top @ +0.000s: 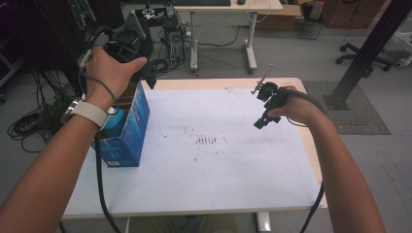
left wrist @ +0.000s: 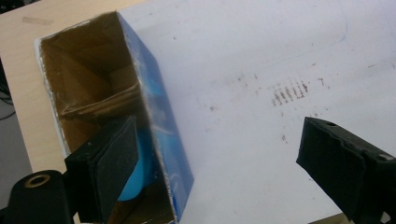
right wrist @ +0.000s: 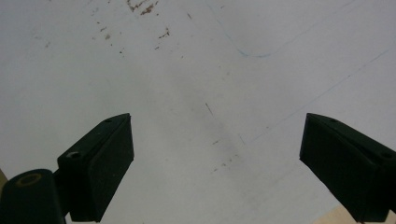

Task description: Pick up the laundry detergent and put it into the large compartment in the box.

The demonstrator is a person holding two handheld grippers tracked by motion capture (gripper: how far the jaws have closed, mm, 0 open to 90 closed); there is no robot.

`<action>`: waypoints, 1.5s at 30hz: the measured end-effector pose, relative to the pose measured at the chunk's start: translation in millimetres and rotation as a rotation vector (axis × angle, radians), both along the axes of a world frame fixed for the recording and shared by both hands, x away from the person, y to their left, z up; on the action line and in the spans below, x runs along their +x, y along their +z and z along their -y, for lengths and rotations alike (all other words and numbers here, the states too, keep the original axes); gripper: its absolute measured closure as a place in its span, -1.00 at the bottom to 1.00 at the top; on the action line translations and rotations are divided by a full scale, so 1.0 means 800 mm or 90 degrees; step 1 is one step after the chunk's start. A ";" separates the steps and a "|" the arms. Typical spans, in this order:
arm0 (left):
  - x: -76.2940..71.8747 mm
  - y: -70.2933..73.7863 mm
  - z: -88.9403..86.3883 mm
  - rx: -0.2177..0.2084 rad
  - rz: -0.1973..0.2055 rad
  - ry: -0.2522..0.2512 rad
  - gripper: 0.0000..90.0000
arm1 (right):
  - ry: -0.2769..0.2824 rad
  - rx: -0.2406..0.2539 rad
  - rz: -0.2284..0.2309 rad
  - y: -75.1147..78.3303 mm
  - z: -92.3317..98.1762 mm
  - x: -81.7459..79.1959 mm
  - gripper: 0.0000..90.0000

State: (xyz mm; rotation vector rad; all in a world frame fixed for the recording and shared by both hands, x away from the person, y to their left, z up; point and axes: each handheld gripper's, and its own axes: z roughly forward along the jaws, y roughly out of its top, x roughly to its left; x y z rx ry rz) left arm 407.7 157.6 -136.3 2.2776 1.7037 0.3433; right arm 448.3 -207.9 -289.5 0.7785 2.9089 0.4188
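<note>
Lab or office workspace, desk, floor cables, office chair, metal frame post

text: none legible | blue box at table's left edge: printing on its lower front face too small and blurred to read | white sheet on table: brown smudges only, no writing

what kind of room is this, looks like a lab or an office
Probably a lab or workshop with office furniture. Beyond the white-topped work table stands a desk with a keyboard, loose cables lie on the grey floor, and an office chair's wheeled base shows at right.
</note>
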 end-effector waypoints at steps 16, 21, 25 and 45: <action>0.005 -0.004 0.024 -0.006 -0.006 -0.021 -0.72 | 0.006 0.000 0.001 -0.001 -0.004 0.001 -0.78; 0.007 -0.007 0.034 -0.010 -0.007 -0.027 -0.72 | 0.009 -0.003 0.000 -0.002 -0.005 0.002 -0.78; 0.008 -0.009 0.041 -0.017 -0.005 -0.031 -0.72 | 0.009 -0.001 0.001 -0.002 -0.006 0.001 -0.78; 0.012 -0.042 0.065 -0.017 -0.013 -0.042 -0.72 | 0.018 -0.002 -0.003 -0.006 -0.013 0.003 -0.78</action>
